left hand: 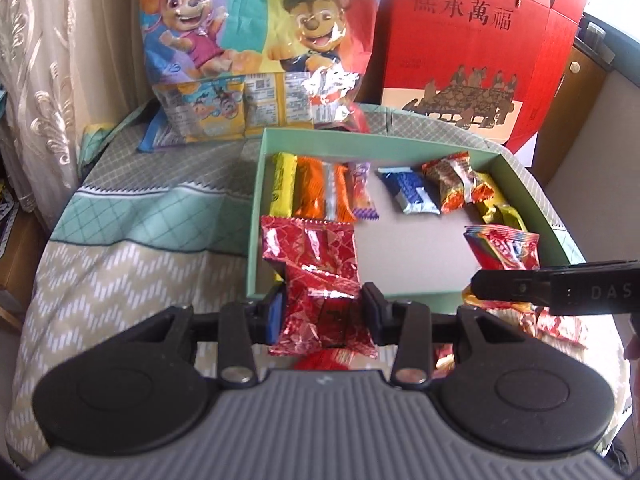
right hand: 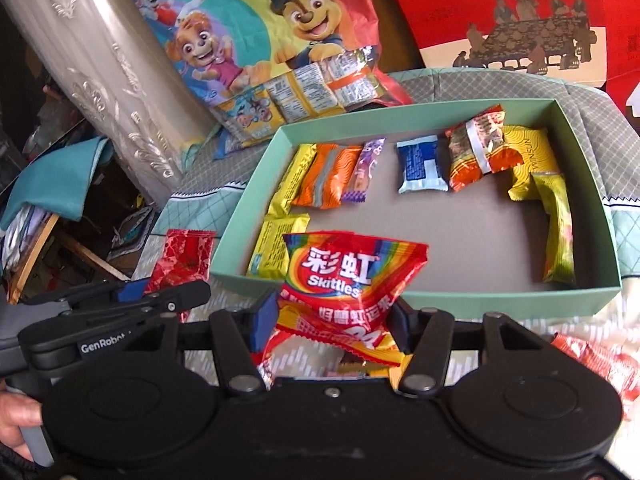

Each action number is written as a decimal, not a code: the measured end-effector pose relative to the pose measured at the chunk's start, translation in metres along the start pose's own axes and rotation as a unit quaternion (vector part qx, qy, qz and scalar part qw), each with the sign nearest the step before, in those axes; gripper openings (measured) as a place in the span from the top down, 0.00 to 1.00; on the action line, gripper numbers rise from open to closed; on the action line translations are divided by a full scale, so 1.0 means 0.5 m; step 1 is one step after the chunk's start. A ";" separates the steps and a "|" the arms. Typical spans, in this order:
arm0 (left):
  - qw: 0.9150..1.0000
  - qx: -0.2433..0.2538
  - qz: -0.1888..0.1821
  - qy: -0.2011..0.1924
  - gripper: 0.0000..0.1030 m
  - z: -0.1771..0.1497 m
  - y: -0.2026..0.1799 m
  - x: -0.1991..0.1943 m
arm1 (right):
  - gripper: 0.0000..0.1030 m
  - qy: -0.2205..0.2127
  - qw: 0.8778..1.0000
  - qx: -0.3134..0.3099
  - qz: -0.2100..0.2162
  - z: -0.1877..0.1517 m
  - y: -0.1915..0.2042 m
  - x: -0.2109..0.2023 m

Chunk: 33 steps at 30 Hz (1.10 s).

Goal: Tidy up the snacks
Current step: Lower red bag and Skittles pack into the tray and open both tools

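My left gripper [left hand: 324, 312] is shut on a red foil snack packet [left hand: 316, 276], held up just before the near wall of the mint-green box [left hand: 256, 208]. My right gripper [right hand: 332, 328] is shut on a red rainbow Skittles bag [right hand: 352, 276], also lifted at the box's [right hand: 480, 292] near edge. In the left wrist view the Skittles bag [left hand: 504, 250] shows at the right above the right gripper's finger [left hand: 516, 286]. Along the box's far side lie yellow, orange, purple and blue snacks [right hand: 420, 166], with yellow bars [right hand: 556, 228] at the right.
A large cartoon-dog snack bag [left hand: 256, 40] and a red gift box [left hand: 460, 60] stand behind the box. A pale curtain [left hand: 40, 80] hangs at the left. Loose red packets [right hand: 600, 364] lie on the patterned bedspread [left hand: 140, 240] near the right gripper. A hand [right hand: 16, 420] shows at lower left.
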<state>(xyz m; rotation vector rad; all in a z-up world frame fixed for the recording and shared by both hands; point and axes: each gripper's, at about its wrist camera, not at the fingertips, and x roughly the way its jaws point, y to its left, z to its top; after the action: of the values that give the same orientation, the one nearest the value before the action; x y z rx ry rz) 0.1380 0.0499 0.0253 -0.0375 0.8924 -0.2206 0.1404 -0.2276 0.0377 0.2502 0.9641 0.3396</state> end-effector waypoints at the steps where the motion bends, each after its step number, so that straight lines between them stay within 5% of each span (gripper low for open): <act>1: 1.000 0.002 -0.002 0.000 0.62 0.012 -0.007 0.013 | 0.45 0.002 1.000 0.007 -0.003 0.015 -0.007 0.010; 18: 0.997 0.027 -0.011 0.066 0.61 0.055 -0.040 0.212 | 0.45 0.050 0.998 0.046 -0.013 0.092 -0.074 0.171; 19: 0.997 0.028 -0.009 0.068 0.59 0.054 -0.040 0.214 | 0.45 0.053 0.997 0.050 -0.012 0.092 -0.077 0.174; 21: 0.998 0.028 -0.007 0.064 0.39 0.053 -0.039 0.207 | 0.42 0.060 0.996 0.063 -0.005 0.094 -0.082 0.180; 22: 0.998 0.027 -0.005 0.055 0.21 0.052 -0.038 0.200 | 0.40 0.062 0.996 0.068 -0.002 0.097 -0.082 0.181; 23: 0.999 0.027 0.002 0.041 0.12 0.052 -0.038 0.188 | 0.28 0.060 0.995 0.073 -0.003 0.098 -0.083 0.180; 24: 0.999 0.027 0.007 0.033 0.10 0.052 -0.037 0.178 | 0.19 0.054 0.996 0.076 -0.003 0.097 -0.084 0.174; 33: 1.000 -0.001 0.017 0.024 0.01 0.044 -0.018 0.130 | 0.05 0.031 0.997 0.073 -0.007 0.091 -0.074 0.132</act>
<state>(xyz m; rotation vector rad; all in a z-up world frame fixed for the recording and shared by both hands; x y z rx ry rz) 0.1927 0.0264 -0.0098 -0.0199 0.9395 -0.1889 0.2192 -0.2381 -0.0007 0.3673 1.0525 0.2650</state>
